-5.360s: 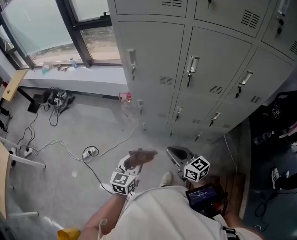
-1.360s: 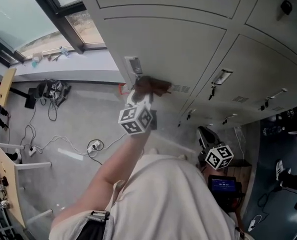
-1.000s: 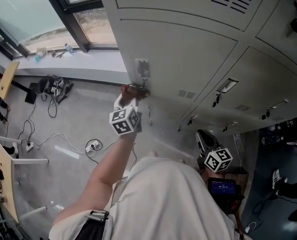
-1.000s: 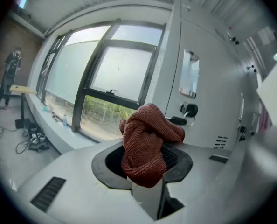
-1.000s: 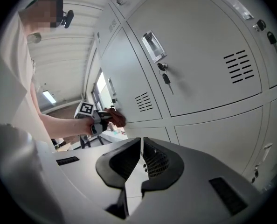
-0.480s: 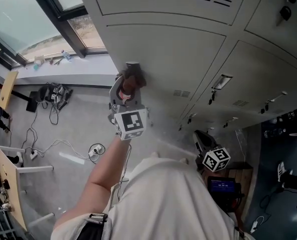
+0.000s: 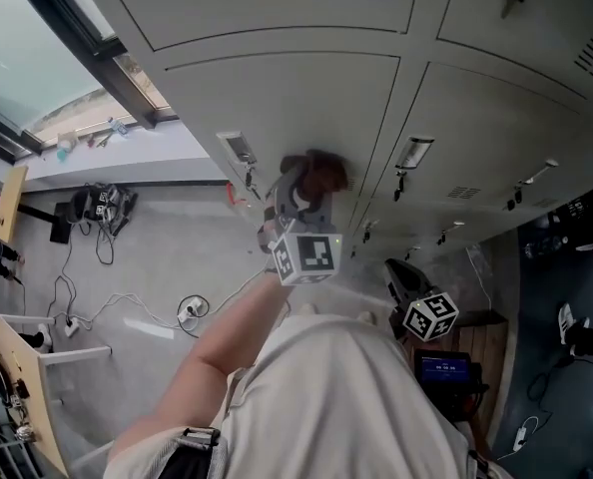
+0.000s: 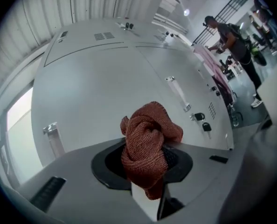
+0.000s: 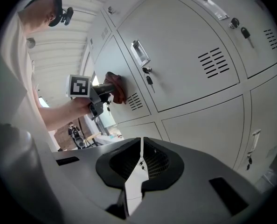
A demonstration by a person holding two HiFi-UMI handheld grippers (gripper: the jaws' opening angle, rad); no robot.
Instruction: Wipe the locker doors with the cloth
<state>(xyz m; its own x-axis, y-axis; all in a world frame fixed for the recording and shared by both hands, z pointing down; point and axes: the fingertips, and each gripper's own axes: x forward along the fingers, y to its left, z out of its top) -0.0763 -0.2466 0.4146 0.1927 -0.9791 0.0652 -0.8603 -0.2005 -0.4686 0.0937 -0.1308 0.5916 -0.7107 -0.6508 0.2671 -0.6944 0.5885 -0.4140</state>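
Rust-red knitted cloth (image 7: 319, 171) sits bunched against the pale grey metal locker door (image 7: 296, 98) in the head view, right of its small metal handle (image 7: 236, 150). Our left gripper (image 7: 298, 190) pushes it there at arm's length, and we judge the wad is kept tight so that pressure lands on the panel. Our right gripper (image 7: 400, 279) hangs low beside the body, well apart from the lockers, likely because wiping needs one tool. In the left gripper view, the jaws are clamped on the cloth, whose bundle bulges past their tips toward the door. In the right gripper view, the jaws meet with nothing between them, and the cloth shows far off on the door.
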